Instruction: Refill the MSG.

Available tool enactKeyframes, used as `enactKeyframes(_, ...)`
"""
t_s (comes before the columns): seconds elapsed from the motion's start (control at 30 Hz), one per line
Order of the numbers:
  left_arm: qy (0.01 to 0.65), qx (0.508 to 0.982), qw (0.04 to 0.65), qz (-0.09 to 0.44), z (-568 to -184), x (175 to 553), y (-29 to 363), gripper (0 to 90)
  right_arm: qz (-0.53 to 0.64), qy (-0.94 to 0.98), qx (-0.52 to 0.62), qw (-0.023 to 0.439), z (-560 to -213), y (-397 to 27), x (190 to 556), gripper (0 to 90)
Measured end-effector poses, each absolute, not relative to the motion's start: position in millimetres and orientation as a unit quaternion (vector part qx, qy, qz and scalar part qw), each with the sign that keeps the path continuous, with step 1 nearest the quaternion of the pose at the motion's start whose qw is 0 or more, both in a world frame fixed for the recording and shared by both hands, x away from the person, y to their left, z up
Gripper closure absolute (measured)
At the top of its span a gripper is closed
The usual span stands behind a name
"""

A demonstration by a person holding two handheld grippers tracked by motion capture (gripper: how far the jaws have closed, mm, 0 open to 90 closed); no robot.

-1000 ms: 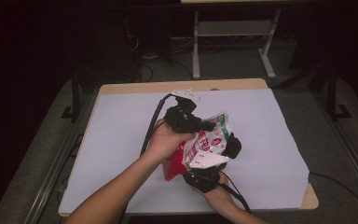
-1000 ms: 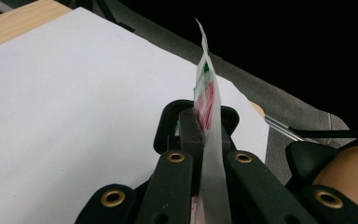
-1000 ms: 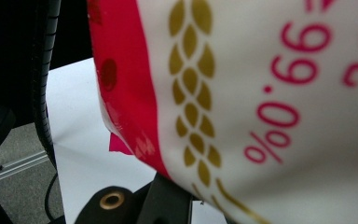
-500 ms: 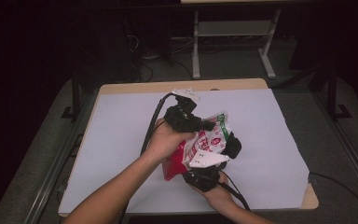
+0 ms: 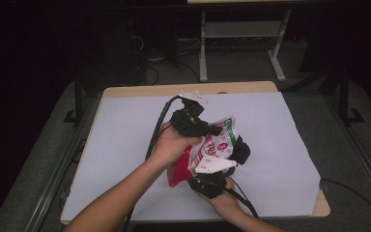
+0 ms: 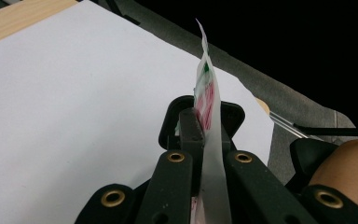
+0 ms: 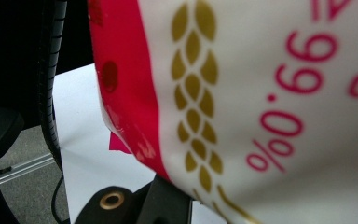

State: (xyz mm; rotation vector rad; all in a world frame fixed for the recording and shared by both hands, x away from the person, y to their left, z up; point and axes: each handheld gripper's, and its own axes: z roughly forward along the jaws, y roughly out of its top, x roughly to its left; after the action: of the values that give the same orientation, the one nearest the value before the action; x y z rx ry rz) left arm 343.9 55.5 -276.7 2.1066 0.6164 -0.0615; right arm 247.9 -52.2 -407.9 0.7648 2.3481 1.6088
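— Left gripper point(image 6: 200, 135) clamping the top edge of a red-and-white packet point(image 5: 207, 152), above the white table cover point(image 5: 101, 159).
— Right gripper point(image 5: 212, 181) pinching it lower down; showing gold wheat ears, pink print.

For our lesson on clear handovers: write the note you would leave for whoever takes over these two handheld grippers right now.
Left gripper: shut on the packet's thin edge, which stands upright between its jaws.
Right gripper: shut on the packet from the near side; its own camera sits right against the printed face.
Packet: red and white with green at the top, held up over the middle of the white sheet on the table, between both grippers.
Done: both grips are on.
Left: probably pulling the packet open; I can't tell if it is torn yet. Keep both grips firm.
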Motion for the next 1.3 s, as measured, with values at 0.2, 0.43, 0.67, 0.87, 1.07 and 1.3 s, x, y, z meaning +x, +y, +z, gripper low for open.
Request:
enactKeyframes(0.2, 0.250, 0.855, 0.453, -0.026, -277.2, 343.8, 54.6, 90.0, 0.543, 0.794, 0.257, 0.096, -408.3, -51.7, 248.2, 90.0)
enactKeyframes(0.43, 0.251, 0.857, 0.449, -0.026, -277.1, 343.6, 52.2, 90.0, 0.545, 0.794, 0.254, 0.096, -408.6, -52.2, 248.1, 90.0)
enactKeyframes(0.67, 0.247, 0.859, 0.449, -0.026, -275.2, 342.9, 50.6, 90.0, 0.548, 0.791, 0.255, 0.098, -408.0, -52.1, 247.8, 90.0)
enactKeyframes(0.87, 0.247, 0.856, 0.454, -0.029, -274.1, 341.9, 49.5, 90.0, 0.547, 0.792, 0.253, 0.101, -407.8, -52.4, 247.8, 90.0)
enactKeyframes(1.07, 0.247, 0.857, 0.452, -0.030, -272.7, 340.8, 48.9, 90.0, 0.548, 0.791, 0.252, 0.100, -407.5, -51.9, 247.4, 90.0)
enactKeyframes(1.3, 0.251, 0.855, 0.453, -0.028, -272.5, 340.7, 49.1, 90.0, 0.550, 0.791, 0.251, 0.100, -408.0, -50.6, 247.0, 90.0)
